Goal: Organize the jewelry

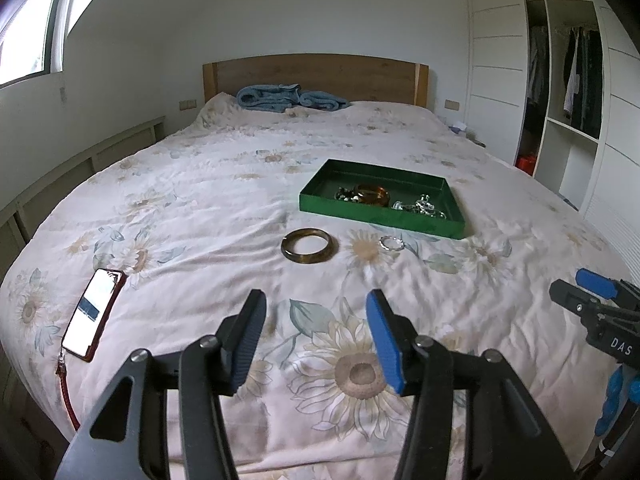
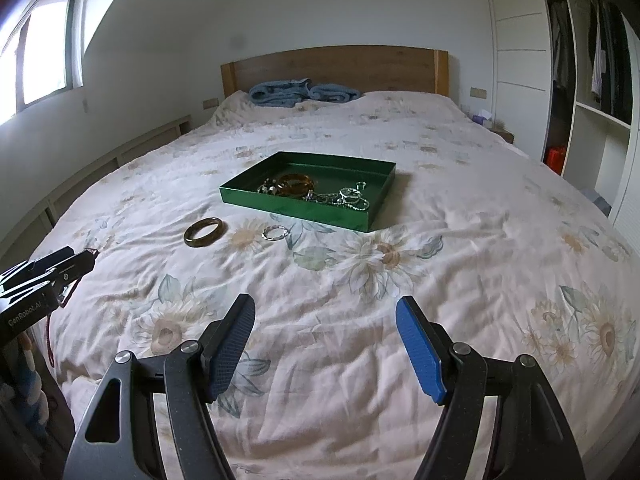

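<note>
- The dark brown-green, glossy, rigid bangle lies flat on the floral sunflower-print quilt of the bed, just in front of the shallow green rectangular tray and apart from it.
- Beside the bangle, nearer the tray's front wall, lies the small silver twisted-metal ring, also flat on the quilt.
- Inside the tray sit an amber translucent bangle, a cluster of dark and silver beads touching it, and a tangle of clear and silvery pieces; from this distance I cannot tell how many separate items the tangle holds.
- The left claw hangs over the quilt short of the brown-green bangle, spread with nothing between its pads.
- The right claw is likewise spread and empty, pointing toward the tray from further right.
- Handling judgement: the brown-green bangle looks stiff, smooth and probably brittle, like stone or resin, so it may slip from a pinch across its polished faces. A hold across 1 section of the band, one pad inside the hoop and one outside, seems safest.
- The soft quilt will give under the pads, which should help a finger slide beneath the band.
- The silver ring looks light and thin; it lies so flat that the pads may push it into the fabric, so pinching its rim at a slant seems wiser.
</note>
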Motion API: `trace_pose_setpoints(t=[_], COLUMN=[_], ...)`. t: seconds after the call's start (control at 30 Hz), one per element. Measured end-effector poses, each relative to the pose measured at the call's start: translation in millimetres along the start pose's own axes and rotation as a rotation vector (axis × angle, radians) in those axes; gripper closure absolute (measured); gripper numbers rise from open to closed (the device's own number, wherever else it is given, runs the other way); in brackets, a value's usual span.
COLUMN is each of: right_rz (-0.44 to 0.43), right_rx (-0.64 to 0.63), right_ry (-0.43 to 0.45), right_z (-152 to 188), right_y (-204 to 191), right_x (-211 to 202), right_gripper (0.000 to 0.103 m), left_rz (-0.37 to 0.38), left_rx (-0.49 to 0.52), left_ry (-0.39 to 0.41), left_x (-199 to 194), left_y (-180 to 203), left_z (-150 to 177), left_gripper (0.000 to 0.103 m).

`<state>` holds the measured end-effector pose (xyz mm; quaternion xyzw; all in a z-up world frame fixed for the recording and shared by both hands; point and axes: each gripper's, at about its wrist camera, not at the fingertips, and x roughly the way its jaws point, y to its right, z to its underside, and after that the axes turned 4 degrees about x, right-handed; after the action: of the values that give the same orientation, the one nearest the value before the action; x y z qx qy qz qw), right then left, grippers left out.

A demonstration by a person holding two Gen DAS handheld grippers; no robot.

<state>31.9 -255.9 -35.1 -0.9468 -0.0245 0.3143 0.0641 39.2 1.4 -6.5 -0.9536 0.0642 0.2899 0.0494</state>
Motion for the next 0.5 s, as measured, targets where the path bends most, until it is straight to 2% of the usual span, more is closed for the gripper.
trace_pose_setpoints(t=[0.5], right_rz=[-0.023], right_rx=[-0.011], right_ry=[-0.019], right_z=[1.0], right_y=[-1.1], right_x=[17.4], right_gripper=[0.031], left_rz=[0.006], left_rx=[-0.007], left_ry=[-0.039], left_x=[22.1], left_y=[-2.3], left_z=[2.0], left_gripper=[0.053])
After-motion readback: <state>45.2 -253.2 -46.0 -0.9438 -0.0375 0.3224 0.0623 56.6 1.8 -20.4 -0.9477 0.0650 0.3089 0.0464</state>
